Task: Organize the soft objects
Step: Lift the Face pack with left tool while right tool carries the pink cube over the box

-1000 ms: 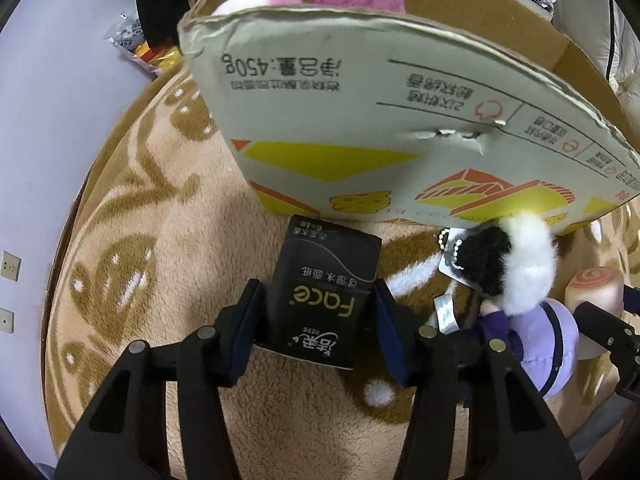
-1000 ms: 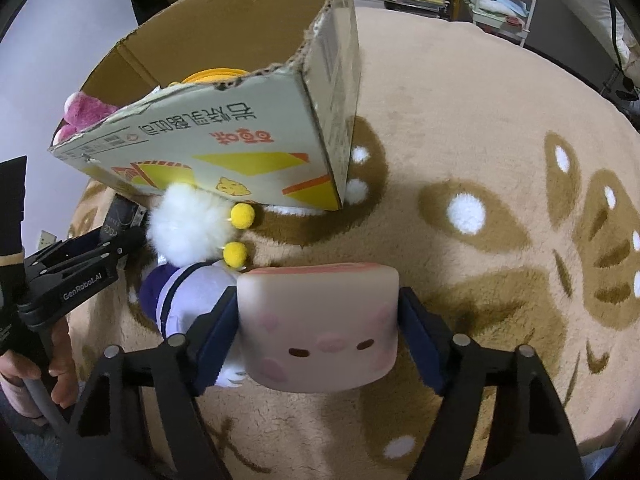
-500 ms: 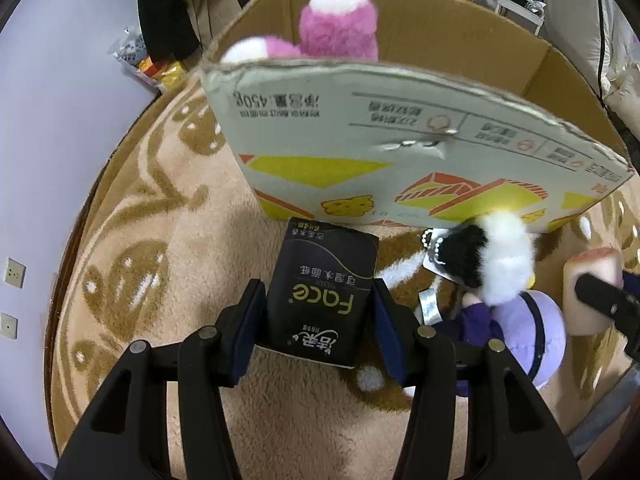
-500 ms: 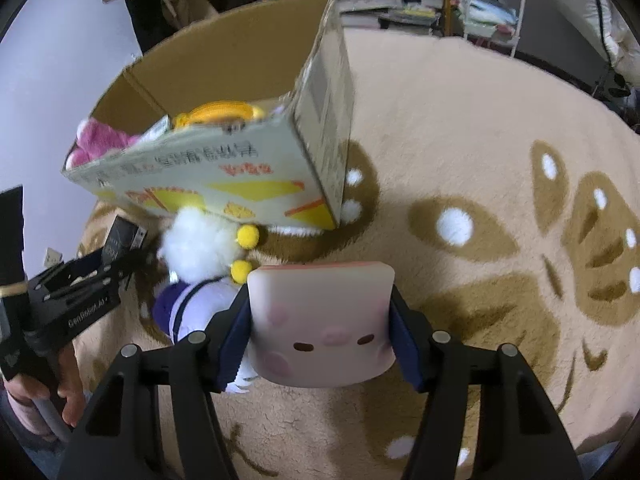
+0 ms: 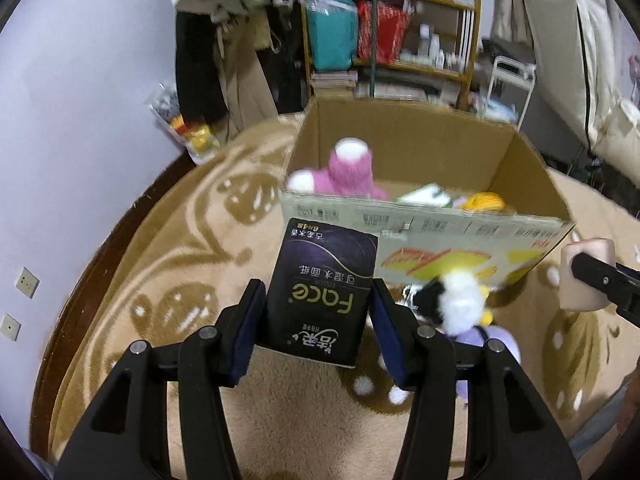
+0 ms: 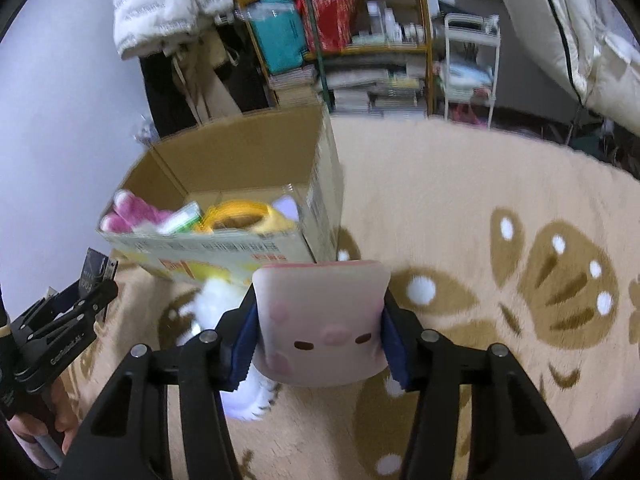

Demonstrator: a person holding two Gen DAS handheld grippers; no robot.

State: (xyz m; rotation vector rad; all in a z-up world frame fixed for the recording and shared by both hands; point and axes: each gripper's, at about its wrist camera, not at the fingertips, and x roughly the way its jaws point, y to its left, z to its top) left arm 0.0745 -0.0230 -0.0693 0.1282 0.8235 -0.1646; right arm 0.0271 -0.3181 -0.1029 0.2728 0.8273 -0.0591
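Observation:
My left gripper (image 5: 318, 320) is shut on a black tissue pack (image 5: 322, 292) and holds it above the rug, in front of the open cardboard box (image 5: 420, 228). My right gripper (image 6: 320, 332) is shut on a pink squishy toast toy (image 6: 320, 320), also lifted, to the right of the box (image 6: 248, 248); the toy also shows in the left wrist view (image 5: 580, 276). A white-haired plush doll in purple (image 5: 464, 312) lies on the rug against the box front. Inside the box are a pink plush (image 5: 348, 172), a green-white pack (image 6: 180, 220) and a yellow toy (image 6: 240, 216).
A beige rug with brown patterns (image 6: 480, 240) covers the floor. Shelves with bags and books (image 6: 340, 40) stand behind the box. A white rack (image 6: 472, 64) is to the right of them. A snack bag (image 5: 180, 128) leans at the wall on the left.
Both grippers have risen with their loads, so the views now look over the box rim into the box and at the shelves behind. The doll has stayed on the rug.

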